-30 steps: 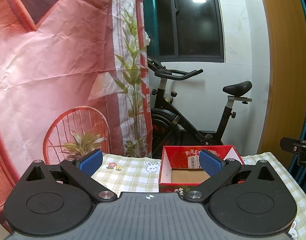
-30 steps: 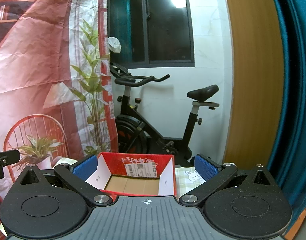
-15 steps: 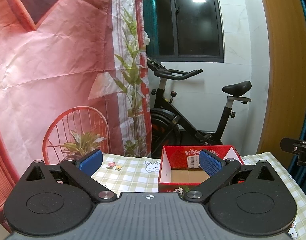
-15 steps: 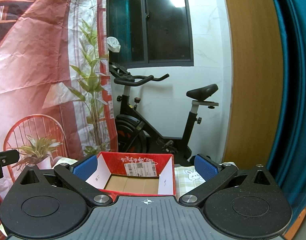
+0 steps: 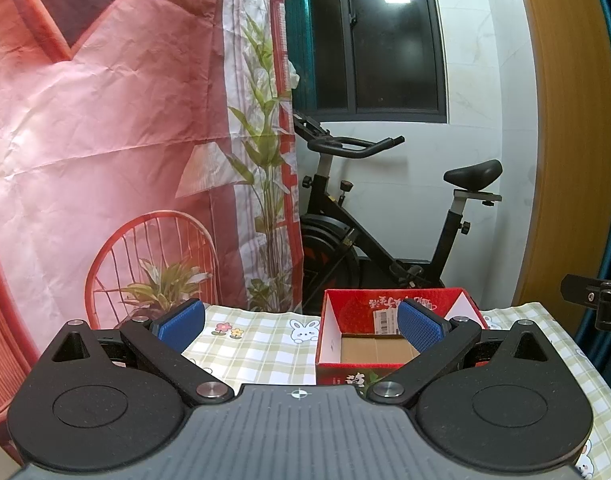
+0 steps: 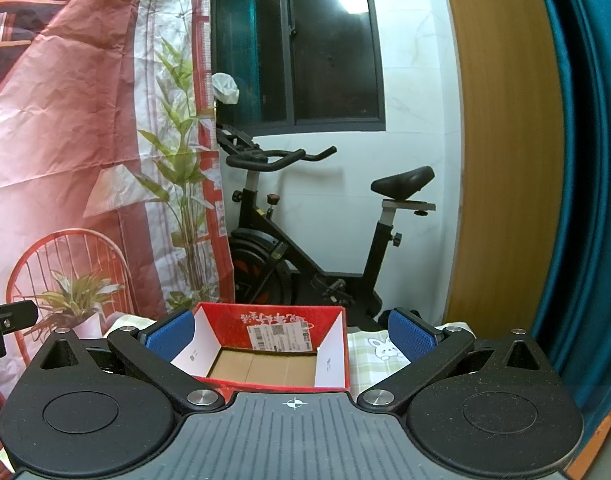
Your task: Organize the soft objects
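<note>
A red cardboard box (image 5: 393, 308) with an open top and bare brown floor stands on a table with a green checked bunny cloth (image 5: 265, 340). It also shows in the right wrist view (image 6: 273, 322). My left gripper (image 5: 301, 322) is open and empty, held above the cloth to the left of the box. My right gripper (image 6: 291, 332) is open and empty, level with the box, its blue pads either side of it. No soft object is in view.
A black exercise bike (image 5: 385, 232) stands behind the table, below a dark window. A pink printed backdrop (image 5: 105, 140) hangs at the left. A wooden panel (image 6: 505, 160) and teal curtain (image 6: 585, 200) are at the right.
</note>
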The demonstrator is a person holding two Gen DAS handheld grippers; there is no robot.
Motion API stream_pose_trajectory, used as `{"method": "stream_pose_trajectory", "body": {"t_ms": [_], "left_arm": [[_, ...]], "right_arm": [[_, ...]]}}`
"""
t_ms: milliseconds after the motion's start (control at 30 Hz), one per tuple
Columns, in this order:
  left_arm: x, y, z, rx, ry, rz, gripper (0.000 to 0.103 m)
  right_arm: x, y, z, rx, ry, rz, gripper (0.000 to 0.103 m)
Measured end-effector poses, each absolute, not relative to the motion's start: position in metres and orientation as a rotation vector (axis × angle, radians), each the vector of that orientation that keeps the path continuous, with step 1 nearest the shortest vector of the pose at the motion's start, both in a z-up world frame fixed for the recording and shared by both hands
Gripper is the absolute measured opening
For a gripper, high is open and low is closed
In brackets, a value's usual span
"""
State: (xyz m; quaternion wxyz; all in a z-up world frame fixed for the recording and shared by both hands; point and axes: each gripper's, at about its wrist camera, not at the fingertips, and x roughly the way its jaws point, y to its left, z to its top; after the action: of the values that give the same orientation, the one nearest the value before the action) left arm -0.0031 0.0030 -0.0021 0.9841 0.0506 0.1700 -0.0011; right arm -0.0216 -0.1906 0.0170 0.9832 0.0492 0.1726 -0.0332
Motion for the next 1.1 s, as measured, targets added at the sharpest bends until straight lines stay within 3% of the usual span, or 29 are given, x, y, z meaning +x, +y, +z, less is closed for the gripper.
{"method": "stream_pose_trajectory", "body": {"t_ms": [1100], "left_arm": [[-0.0058, 0.0033, -0.0061, 0.091, 0.350, -0.010, 0.103]], "right_arm": [[-0.0201, -0.1918, 0.0143, 0.102, 0.343, -0.058, 0.103]]}}
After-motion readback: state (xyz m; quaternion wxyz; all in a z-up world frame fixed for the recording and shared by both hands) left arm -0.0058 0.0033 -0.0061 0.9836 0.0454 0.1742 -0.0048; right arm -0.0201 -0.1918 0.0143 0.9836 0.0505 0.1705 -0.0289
